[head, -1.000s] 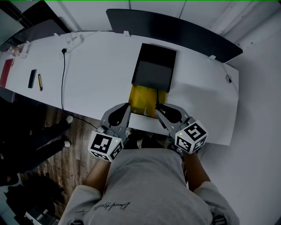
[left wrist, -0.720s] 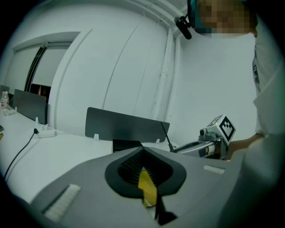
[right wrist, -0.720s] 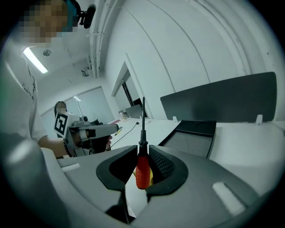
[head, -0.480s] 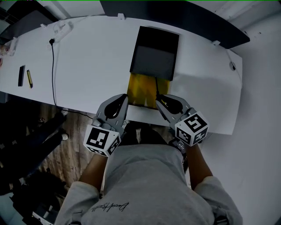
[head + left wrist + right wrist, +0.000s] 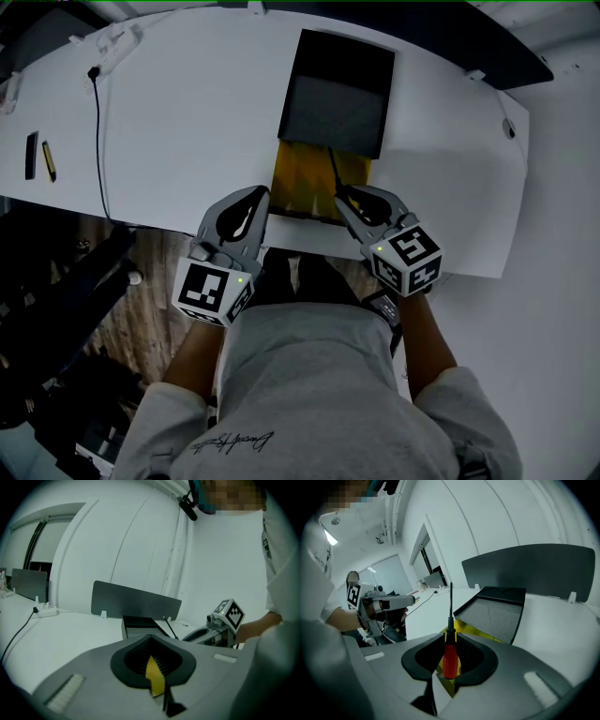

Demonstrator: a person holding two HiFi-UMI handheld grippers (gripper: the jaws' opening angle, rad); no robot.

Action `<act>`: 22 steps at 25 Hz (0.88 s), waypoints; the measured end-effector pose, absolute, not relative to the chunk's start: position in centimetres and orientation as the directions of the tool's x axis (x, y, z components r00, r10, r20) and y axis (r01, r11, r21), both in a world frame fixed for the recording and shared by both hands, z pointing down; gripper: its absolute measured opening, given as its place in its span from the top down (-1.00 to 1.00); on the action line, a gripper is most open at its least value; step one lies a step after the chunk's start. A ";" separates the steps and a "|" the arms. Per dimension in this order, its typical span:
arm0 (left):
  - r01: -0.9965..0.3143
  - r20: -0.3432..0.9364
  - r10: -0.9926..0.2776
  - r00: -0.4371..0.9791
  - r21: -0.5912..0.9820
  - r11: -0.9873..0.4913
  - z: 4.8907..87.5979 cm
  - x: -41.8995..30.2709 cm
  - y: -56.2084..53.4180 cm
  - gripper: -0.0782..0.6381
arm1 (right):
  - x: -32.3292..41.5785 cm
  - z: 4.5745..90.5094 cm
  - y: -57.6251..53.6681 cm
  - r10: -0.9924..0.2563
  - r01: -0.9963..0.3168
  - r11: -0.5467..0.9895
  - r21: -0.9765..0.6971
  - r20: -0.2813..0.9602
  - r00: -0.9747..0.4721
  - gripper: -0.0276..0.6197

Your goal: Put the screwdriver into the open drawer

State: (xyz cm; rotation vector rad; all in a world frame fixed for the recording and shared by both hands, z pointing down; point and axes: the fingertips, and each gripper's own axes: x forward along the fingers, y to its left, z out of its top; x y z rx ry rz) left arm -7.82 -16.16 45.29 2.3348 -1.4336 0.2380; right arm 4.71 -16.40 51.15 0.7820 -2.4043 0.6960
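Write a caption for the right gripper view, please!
The right hand-held gripper grips a red-handled screwdriver just before the open yellow drawer.

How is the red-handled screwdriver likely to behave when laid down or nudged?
Probably stiff: the screwdriver juts straight out of the right gripper, its thin shaft showing no sag. The rounded red handle looks smooth, so it may roll once laid in the drawer. It is likely handle-heavy, given how slim the shaft is.

On the table [image 5: 187, 141] the open drawer [image 5: 300, 173] lies just before the box [image 5: 337, 94], the panel [image 5: 529, 569] stands behind the box, and the cable [image 5: 97, 141] lies well to its left.
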 end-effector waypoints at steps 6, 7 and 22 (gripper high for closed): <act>-0.884 0.352 -0.812 0.466 0.230 -0.407 46.6 -8.3 -16.7 0.78 | 4.6 53.6 -16.8 -0.356 -0.655 0.708 -0.266 0.666 -0.655 0.62; -0.883 0.354 -0.810 0.468 0.231 -0.409 46.7 -8.3 -16.8 0.78 | 4.5 54.0 -16.9 -0.350 -0.656 0.709 -0.260 0.678 -0.647 0.62; -0.875 0.376 -0.791 0.482 0.257 -0.411 49.6 -9.4 -16.8 0.79 | 3.8 58.9 -17.3 -0.275 -0.647 0.753 -0.119 0.836 -0.474 0.62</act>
